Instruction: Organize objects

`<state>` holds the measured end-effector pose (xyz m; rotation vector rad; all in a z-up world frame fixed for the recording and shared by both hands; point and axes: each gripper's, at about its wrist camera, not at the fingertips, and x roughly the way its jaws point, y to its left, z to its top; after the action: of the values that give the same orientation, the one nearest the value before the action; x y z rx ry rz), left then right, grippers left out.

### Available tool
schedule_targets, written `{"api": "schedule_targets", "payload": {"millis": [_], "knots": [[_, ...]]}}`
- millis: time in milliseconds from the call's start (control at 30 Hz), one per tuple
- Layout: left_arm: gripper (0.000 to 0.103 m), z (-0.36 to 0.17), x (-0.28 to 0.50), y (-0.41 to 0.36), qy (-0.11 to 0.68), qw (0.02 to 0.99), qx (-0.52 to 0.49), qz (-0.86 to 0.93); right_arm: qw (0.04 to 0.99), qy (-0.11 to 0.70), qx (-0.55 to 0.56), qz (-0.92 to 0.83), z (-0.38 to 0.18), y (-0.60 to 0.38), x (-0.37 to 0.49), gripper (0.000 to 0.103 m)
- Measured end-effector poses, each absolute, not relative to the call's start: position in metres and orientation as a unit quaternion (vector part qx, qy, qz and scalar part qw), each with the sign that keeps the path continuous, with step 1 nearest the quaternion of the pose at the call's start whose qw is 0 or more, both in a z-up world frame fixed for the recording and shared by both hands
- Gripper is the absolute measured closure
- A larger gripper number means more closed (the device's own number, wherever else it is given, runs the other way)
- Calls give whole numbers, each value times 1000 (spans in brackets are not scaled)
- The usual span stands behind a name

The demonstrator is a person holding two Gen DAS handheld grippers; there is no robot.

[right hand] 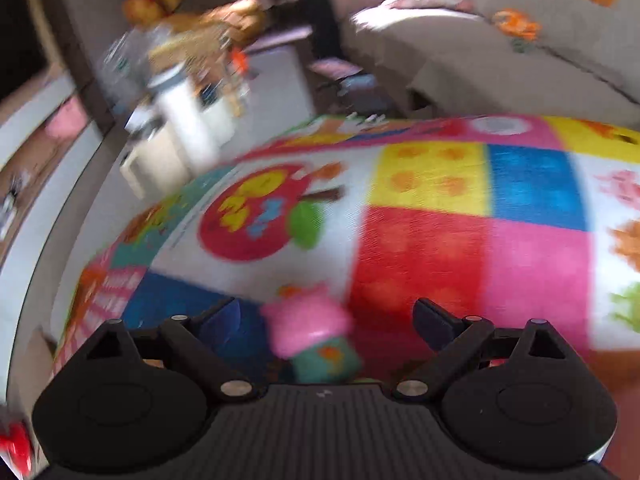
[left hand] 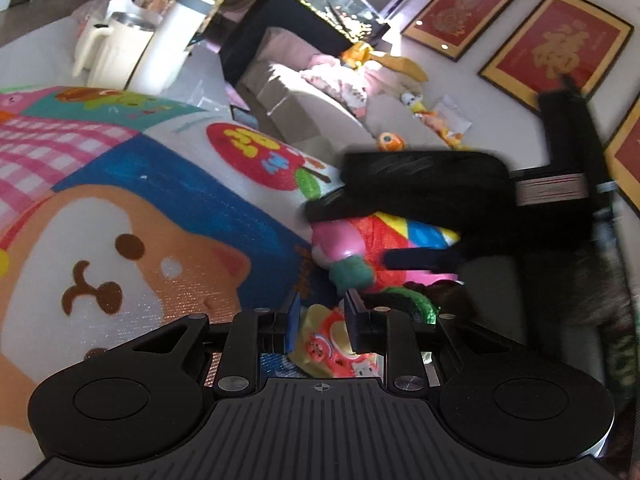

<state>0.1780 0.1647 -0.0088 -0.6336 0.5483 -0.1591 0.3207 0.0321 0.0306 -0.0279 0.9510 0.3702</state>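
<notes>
At the far left of the left wrist view, two white cups [left hand: 120, 48] stand on the floor just beyond the play mat [left hand: 152, 200], one with a handle, one a tall tumbler. The mat shows a cartoon dog face and a red apple. The left gripper [left hand: 319, 326] holds a small yellow-and-red toy [left hand: 320, 340], its fingers closed against it on both sides. Just ahead lies a pink-and-green toy [left hand: 344, 252] against a many-coloured cloth [left hand: 412, 236], with the right gripper's black body [left hand: 424, 184] right over them, blocking what is behind. A sofa [left hand: 320, 112] strewn with soft toys stands beyond, and three red framed prints [left hand: 556, 48] hang on the wall at right. In the blurred right wrist view, the right gripper [right hand: 326, 320] has its fingers spread wide, with the pink-and-green toy [right hand: 312, 332] between them, touching neither.
</notes>
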Motion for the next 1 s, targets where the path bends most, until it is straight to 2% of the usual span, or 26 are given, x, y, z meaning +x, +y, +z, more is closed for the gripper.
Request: {"api": "schedule_targets", "payload": {"millis": [33, 67, 200, 367, 700, 800, 1000], "knots": [[76, -9, 177, 164, 267, 910, -307, -80, 867, 461, -34, 186, 26, 40, 320, 31], [76, -10, 178, 164, 270, 909, -307, -84, 863, 465, -60, 187, 23, 45, 319, 55], [76, -10, 179, 162, 277, 905, -309, -99, 873, 447, -136, 139, 29, 31, 319, 56], [76, -9, 180, 152, 294, 901, -291, -132, 874, 470, -87, 87, 38, -28, 314, 56], [77, -7, 105, 130, 339, 891, -244, -175, 845, 495, -68, 192, 39, -60, 172, 56], [77, -5, 77, 131, 347, 887, -250, -176, 856, 456, -84, 227, 51, -66, 119, 56], [77, 0, 36, 121, 363, 863, -285, -207, 922, 299, -86, 229, 109, -114, 27, 56]]}}
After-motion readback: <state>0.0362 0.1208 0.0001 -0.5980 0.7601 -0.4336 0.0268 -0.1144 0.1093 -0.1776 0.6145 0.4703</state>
